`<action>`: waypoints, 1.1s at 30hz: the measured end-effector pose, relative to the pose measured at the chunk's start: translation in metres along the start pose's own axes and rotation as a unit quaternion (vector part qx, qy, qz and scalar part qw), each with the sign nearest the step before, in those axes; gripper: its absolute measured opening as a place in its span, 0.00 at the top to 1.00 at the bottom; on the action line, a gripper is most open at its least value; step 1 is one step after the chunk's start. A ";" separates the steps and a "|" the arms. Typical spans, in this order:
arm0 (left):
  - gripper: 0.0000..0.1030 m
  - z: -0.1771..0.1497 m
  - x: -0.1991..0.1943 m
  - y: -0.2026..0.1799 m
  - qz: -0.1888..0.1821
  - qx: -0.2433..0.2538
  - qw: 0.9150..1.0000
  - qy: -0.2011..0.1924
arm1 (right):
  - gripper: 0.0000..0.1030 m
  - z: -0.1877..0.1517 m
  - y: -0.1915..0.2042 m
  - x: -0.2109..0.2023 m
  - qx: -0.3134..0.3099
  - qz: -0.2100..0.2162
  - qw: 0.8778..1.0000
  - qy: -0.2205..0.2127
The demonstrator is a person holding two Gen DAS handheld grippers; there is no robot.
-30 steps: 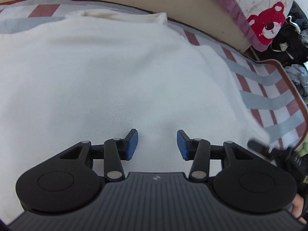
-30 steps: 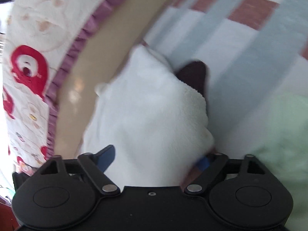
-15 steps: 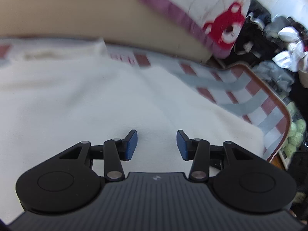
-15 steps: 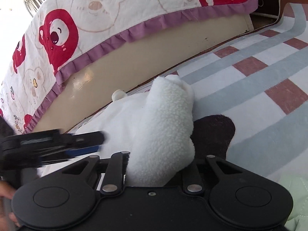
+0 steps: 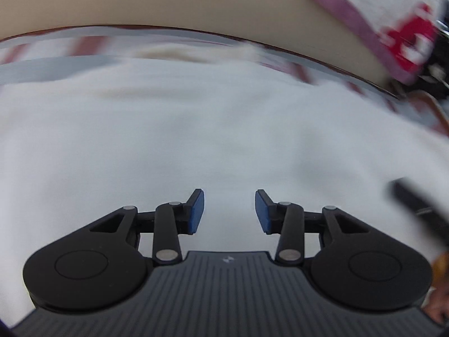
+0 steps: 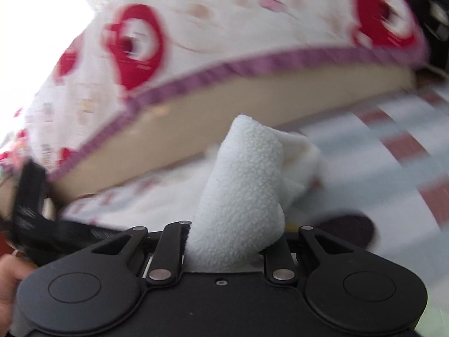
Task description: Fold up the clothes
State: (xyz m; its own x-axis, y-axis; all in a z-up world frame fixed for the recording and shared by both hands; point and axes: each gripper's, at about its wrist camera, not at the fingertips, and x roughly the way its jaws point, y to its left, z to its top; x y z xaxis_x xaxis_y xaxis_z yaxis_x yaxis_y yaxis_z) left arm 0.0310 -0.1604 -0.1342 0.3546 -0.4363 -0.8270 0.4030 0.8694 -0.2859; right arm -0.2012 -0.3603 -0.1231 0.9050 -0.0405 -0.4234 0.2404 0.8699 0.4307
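The white fleece garment (image 5: 196, 140) lies spread on the striped mat (image 6: 393, 146). It is soft, light and limp; grip bunched edges. The right gripper (image 6: 233, 241) clamps one fold; the left gripper (image 5: 229, 210) hovers over the mat with its jaws apart and empty.

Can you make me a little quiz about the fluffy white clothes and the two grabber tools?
1. True or false: the right tool is pinching a bunched-up piece of the white fleece garment.
2. What shows between the blue pads of the left tool?
A. a sock
B. only the white fleece lying below them
C. a hanger
3. Fill in: the cover with the purple ruffle is printed with red ____.

Key:
1. True. The fleece sticks up from the closed jaws.
2. B. The pads stand apart and grip nothing.
3. Bears.
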 end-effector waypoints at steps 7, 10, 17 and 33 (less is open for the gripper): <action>0.67 -0.026 -0.065 0.138 0.117 -0.136 0.984 -0.006 | 0.77 0.035 0.119 0.030 -0.184 0.141 0.973 0.018; 0.69 -0.041 -0.069 0.191 0.162 -0.187 0.969 0.000 | 0.77 0.027 0.172 0.052 -0.250 0.201 0.946 0.050; 0.69 -0.050 -0.088 0.244 0.074 -0.259 0.961 -0.065 | 0.78 -0.041 0.234 0.132 -0.317 0.182 0.913 0.180; 0.69 -0.036 -0.084 0.237 -0.095 -0.263 0.955 -0.094 | 0.77 -0.045 0.254 0.127 -0.315 0.241 0.901 0.175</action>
State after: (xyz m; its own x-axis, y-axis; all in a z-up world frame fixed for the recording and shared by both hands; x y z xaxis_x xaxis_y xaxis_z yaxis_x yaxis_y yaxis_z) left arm 0.0660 0.0905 -0.1504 0.4825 -0.5895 -0.6479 0.0132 0.7445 -0.6675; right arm -0.0409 -0.1221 -0.1031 0.6579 0.4785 -0.5816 -0.4982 0.8556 0.1403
